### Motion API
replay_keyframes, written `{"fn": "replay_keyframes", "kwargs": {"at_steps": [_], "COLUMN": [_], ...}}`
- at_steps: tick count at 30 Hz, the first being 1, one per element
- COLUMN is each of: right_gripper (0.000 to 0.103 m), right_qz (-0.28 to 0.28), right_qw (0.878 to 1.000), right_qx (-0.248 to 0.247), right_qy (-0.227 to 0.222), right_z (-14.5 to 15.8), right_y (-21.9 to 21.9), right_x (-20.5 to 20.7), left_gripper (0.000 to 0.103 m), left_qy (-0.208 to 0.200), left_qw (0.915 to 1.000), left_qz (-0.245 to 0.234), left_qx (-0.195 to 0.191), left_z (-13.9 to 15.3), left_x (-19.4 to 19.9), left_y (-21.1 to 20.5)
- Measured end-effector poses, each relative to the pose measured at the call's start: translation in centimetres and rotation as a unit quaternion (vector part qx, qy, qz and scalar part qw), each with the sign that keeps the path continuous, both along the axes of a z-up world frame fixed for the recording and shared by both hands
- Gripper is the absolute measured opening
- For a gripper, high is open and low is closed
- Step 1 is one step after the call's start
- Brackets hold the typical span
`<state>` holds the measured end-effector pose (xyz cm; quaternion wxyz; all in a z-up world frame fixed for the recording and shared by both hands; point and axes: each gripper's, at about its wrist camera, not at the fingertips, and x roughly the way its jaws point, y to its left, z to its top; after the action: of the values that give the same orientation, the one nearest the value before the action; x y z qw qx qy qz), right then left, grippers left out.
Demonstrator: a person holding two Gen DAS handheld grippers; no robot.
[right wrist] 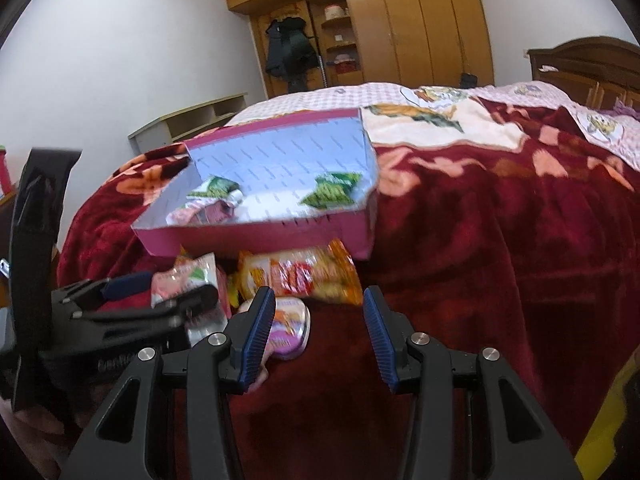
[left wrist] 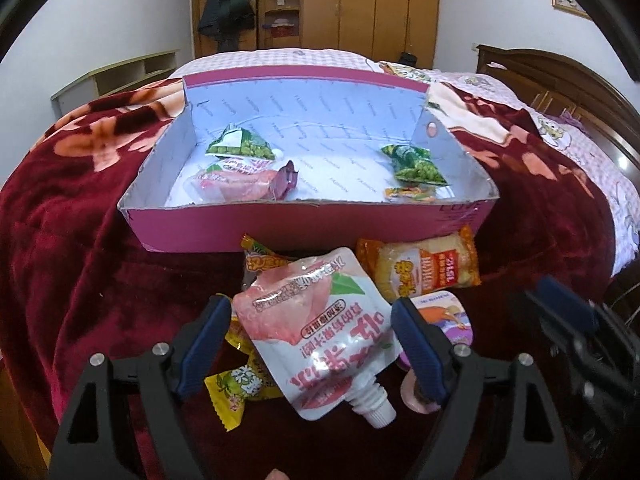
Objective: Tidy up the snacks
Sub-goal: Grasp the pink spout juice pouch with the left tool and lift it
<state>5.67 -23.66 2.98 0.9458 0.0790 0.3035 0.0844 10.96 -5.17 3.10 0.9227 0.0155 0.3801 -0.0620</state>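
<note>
— Right, what's my left gripper [left wrist: 312,346] doing?
— Its jaws sit spread around the peach pouch [left wrist: 320,336], low centre of frame, on the bed [left wrist: 100,280] below the pink box [left wrist: 308,224].
— And my right gripper [right wrist: 320,336]?
— Wide, holding nothing.

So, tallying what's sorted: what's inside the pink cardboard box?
Inside the pink cardboard box: two green pea packets, a pink peach pouch, a small orange packet. Anything beneath them is hidden.
</note>
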Motion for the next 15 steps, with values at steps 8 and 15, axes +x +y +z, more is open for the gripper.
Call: {"fn": "replay_keyframes", "kwargs": {"at_steps": [8, 15], "right_gripper": [0.047, 0.047], "right_qz": [0.000, 0.005], "right_qw": [1.000, 0.999], "right_qx": [0.023, 0.041], "right_qy": [0.019, 0.024], "right_z": [-2.3, -3.5], "right_y": [-0.4, -0.7], "right_x": [0.2, 0.2], "left_gripper": [0.087, 0.087], "left_qy": [-0.026, -0.032], "left_qw": [0.9994, 0.9974], "left_qz": [0.024, 0.064], "left_qx": [0.008, 0.007], "left_z": [-0.4, -0.6], "left_x": [0.3, -0.5], "left_y": [-0.8, -0.7]}}
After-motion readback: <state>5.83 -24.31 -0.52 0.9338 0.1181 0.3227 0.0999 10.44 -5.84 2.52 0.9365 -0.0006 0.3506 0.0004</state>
